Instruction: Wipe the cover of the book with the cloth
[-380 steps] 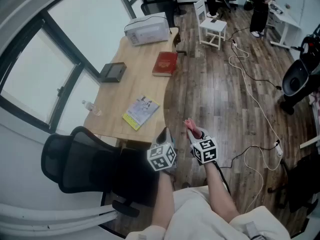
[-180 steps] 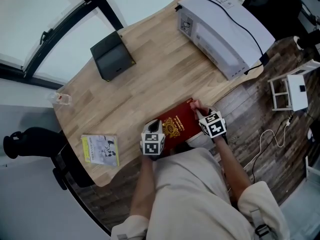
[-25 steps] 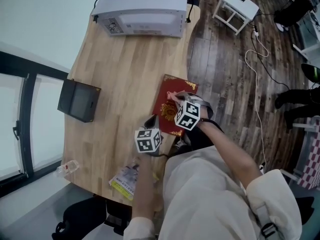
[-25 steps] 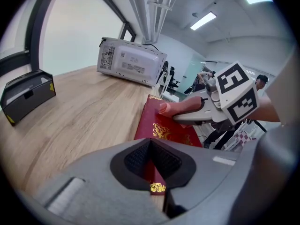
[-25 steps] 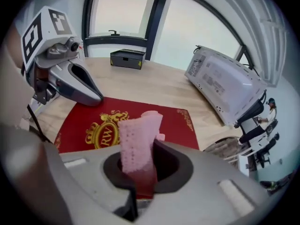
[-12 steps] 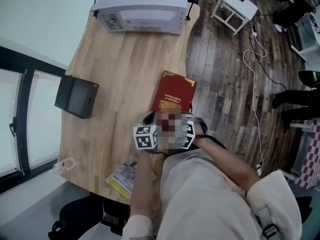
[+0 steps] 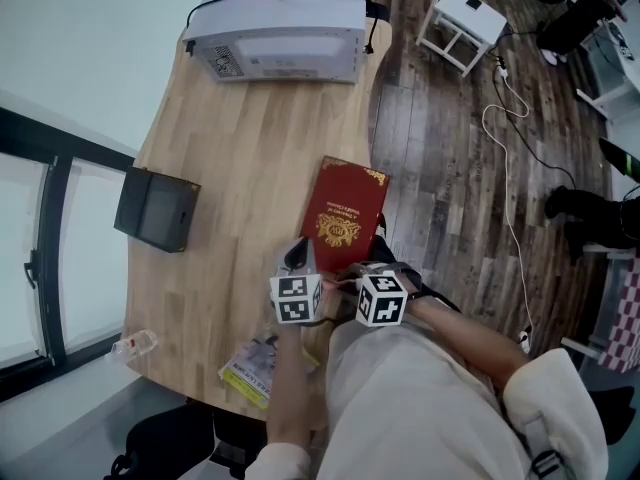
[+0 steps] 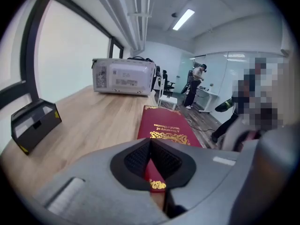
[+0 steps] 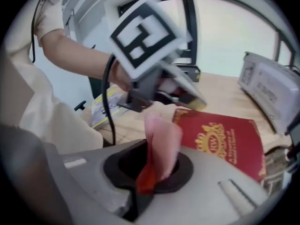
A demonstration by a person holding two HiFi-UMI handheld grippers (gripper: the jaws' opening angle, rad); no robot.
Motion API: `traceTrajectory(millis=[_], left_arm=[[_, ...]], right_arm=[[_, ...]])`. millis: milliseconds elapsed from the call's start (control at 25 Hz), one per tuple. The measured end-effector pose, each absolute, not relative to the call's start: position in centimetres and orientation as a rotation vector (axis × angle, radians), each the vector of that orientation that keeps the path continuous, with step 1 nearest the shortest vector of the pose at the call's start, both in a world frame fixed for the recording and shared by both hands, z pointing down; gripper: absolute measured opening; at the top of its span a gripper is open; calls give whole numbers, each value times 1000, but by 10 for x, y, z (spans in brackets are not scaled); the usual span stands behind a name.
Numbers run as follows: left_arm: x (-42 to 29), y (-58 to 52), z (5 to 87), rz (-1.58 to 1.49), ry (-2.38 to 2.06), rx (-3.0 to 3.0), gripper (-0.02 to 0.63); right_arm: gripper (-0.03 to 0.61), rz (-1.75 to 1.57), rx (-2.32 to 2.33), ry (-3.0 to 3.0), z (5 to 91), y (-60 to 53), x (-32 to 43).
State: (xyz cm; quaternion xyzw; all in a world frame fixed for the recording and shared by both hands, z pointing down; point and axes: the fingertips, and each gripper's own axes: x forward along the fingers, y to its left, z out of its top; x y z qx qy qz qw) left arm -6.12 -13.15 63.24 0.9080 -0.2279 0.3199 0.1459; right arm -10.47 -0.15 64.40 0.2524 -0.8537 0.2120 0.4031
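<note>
At the near end of the book (image 7: 345, 213) both tools sit close together, and the book itself lies flat on the table (image 7: 250, 148) by its right-hand edge, red cover up, with its long axis running away from me toward the printer (image 7: 280, 28). My right gripper (image 9: 151, 168) has its jaws pressed together on the pink cloth (image 9: 161, 142), which stands up out of the pinch in a loose fold. From that gripper's view the cover lies ahead and to the right of the cloth, so I judge the cloth is just off the near short edge and not yet spread on the cover. My left gripper (image 8: 150, 146) has its jaws closed tip to tip with nothing clearly between them; its tips sit over the book's near left corner, though I cannot tell whether they touch it. The right gripper carries the cloth and is the nearer to the bare cover, so I expect the wipe falls to it: lower the cloth, then push lengthwise along the cover toward the far end. The left could steady the corner.
</note>
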Motion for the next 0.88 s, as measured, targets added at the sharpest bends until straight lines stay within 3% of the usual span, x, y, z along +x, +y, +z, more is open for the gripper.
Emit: traceTrajectory(millis=[280,440,640,880], left_arm=[[-109,-136,645,952,-646,2558,8],[-115,-126,663,1036,-627,2513,8],[-113,-134,662,963,-637,2451,8],[-116,-134,665,914,-636,2402,8]], right_arm=[[26,491,1238,-1947,623,-111,34],[26,447,1343,-1822,629,-156,67],[26,406,1223,-1759,666,-177,50],[26,367,962,-1887,670,-142,-35]])
